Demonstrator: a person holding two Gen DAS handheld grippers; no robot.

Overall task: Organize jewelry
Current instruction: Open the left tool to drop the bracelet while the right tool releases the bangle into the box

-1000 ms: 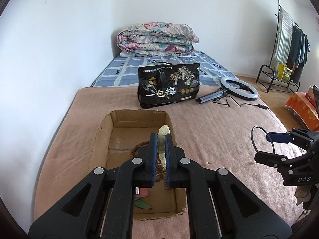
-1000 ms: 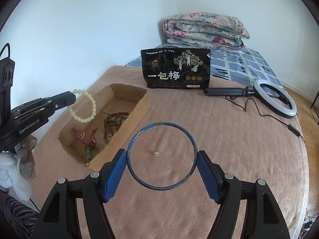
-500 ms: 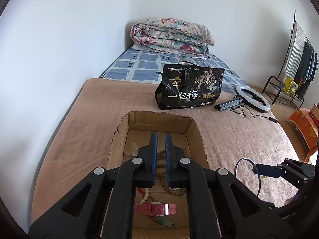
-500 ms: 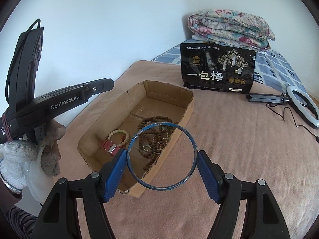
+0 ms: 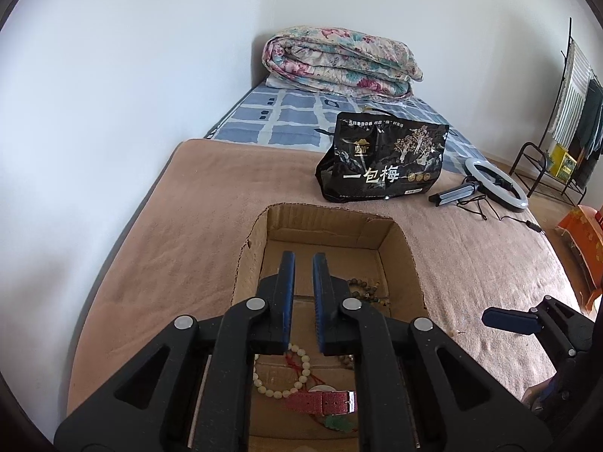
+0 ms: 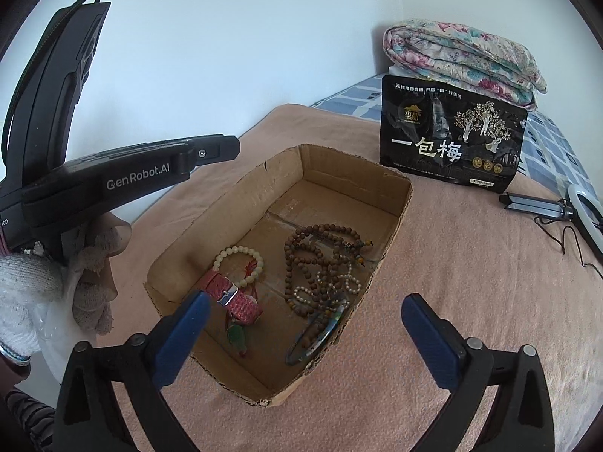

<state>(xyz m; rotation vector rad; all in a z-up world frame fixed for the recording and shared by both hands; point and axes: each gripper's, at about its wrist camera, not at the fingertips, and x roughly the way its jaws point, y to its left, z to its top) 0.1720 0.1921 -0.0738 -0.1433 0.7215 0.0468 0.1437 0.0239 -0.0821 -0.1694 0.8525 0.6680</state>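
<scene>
A cardboard box (image 6: 399, 218) lies on a tan blanket (image 6: 471, 301). Inside it are a pale bead bracelet (image 6: 241, 260), a pink watch strap (image 6: 233, 297), a green pendant (image 6: 237, 337), brown and white bead strings (image 6: 320, 260) and a blue bangle (image 6: 320, 335) leaning at the near right wall. My right gripper (image 6: 303, 303) hangs over the box's near end, its jaws opening wide with nothing between them. My left gripper (image 5: 303, 260) is over the box (image 5: 407, 248), its jaws opening from a narrow gap, empty. The bracelet (image 5: 286, 376) lies below it.
A black snack bag (image 6: 452, 139) stands behind the box. A ring light with its cable (image 5: 493, 184) lies to the right. A folded quilt (image 5: 339, 60) sits at the far end by the wall. A clothes rack (image 5: 565, 113) stands far right. A gloved hand (image 6: 22, 301) holds the left gripper.
The pale bracelet left my left gripper and now lies in the box. My right gripper moved over the box, opened, and the blue bangle dropped inside.
</scene>
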